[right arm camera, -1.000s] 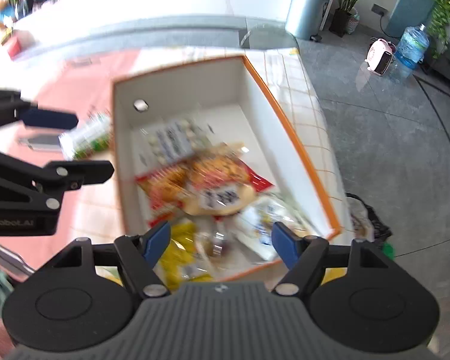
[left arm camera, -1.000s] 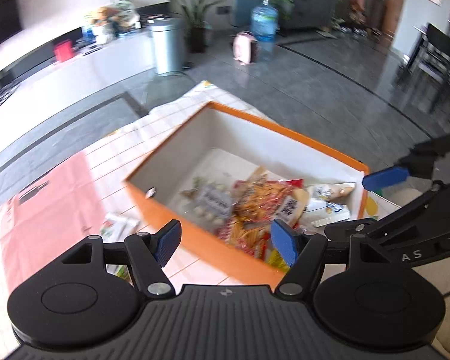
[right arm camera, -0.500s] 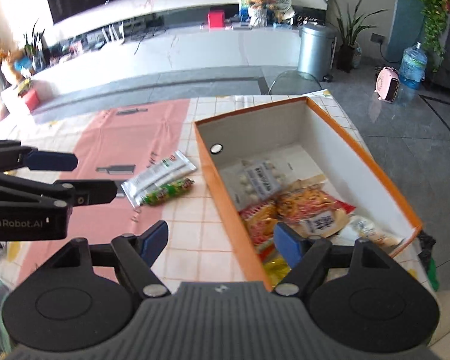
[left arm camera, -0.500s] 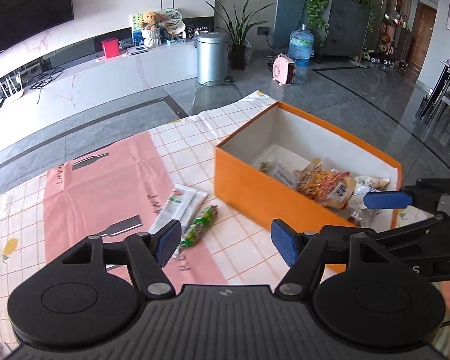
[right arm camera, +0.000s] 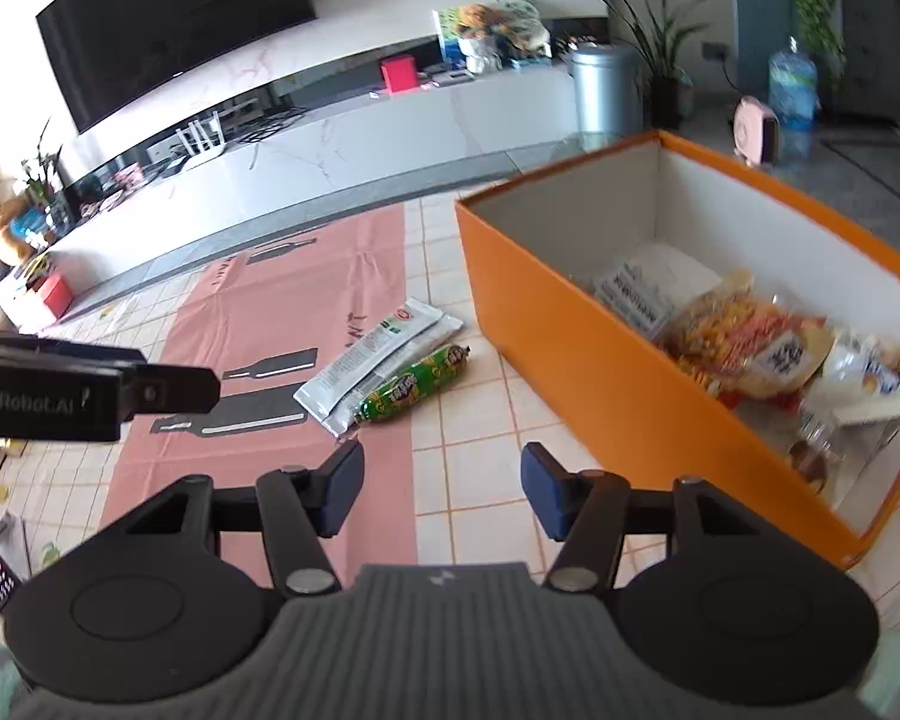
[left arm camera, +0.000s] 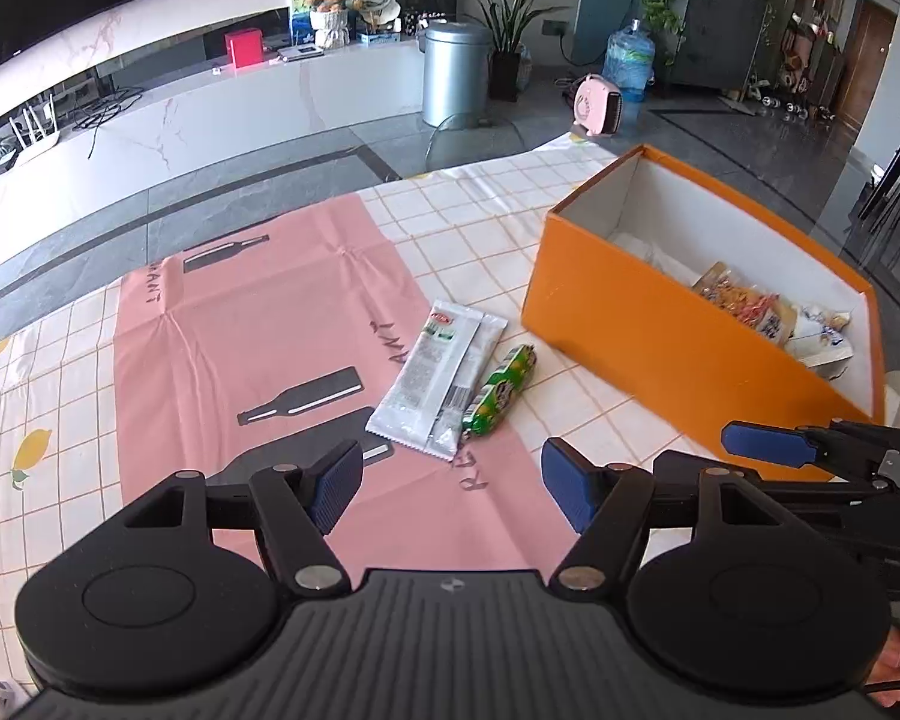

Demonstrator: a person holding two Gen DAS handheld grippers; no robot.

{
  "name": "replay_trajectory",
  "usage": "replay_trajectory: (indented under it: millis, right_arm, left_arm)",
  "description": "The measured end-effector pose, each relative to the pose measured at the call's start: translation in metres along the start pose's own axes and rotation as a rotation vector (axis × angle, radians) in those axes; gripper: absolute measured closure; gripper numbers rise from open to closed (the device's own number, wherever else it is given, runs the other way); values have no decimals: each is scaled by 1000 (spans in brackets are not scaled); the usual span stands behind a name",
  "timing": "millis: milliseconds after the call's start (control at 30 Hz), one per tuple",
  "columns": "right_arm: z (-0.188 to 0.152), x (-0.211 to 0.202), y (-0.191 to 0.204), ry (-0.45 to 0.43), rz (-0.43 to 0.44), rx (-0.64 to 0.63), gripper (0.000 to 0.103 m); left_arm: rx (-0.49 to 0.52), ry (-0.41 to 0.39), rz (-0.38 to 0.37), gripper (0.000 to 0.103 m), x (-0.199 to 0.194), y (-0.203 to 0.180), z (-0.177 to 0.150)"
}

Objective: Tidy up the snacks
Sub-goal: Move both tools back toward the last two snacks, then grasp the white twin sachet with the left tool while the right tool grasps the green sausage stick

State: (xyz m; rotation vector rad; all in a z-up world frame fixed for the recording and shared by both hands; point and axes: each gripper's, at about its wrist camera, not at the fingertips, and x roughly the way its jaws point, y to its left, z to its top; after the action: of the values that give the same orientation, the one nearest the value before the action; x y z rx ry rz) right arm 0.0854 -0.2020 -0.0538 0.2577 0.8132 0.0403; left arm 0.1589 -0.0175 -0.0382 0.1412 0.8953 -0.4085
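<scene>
- Since the earlier frames, both grippers have drawn back from above the orange box (left arm camera: 660,324); that box now sits ahead and to the right of them instead of directly below.
- Left gripper (left arm camera: 450,486): jaws stand well apart, with nothing between the blue pads. It hangs over the pink mat (left arm camera: 258,324), tilted down toward the table.
- Right gripper (right arm camera: 441,489): jaws are closing, and nothing lies between them. Below it is the seam where the pink mat meets the checked tablecloth (right arm camera: 480,414).
- In the left wrist view, the right gripper's arm enters from the right edge, with one blue pad visible in front of the box's near wall.
- Two snacks lie loose on the table, left of the box:
  - a white flat packet (left arm camera: 435,384), resting partly on the mat's right edge;
  - a green snack stick (left arm camera: 501,390), touching the packet's right side, on the tablecloth.
- Both loose snacks lie ahead of the two grippers and apart from them; neither gripper touches them.
- Orange box: open at the top, white inside, standing on the tablecloth, near the loose snacks but not touching them.
- Box contents: an orange-yellow snack bag (right arm camera: 744,342), a white labelled packet (right arm camera: 636,294) behind it, and further pale packets toward the near right corner.
</scene>
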Motion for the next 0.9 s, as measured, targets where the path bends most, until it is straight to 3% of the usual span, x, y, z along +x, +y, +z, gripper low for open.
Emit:
replay_trajectory:
  millis: [300,900]
  right_arm:
    - [-1,45,4,27,4,158,49]
    - [38,145,14,85,-20,209,60]
  left_arm:
    - [-34,15,18,23,38,23,-3]
    - [34,58,-50,26,116,47,2]
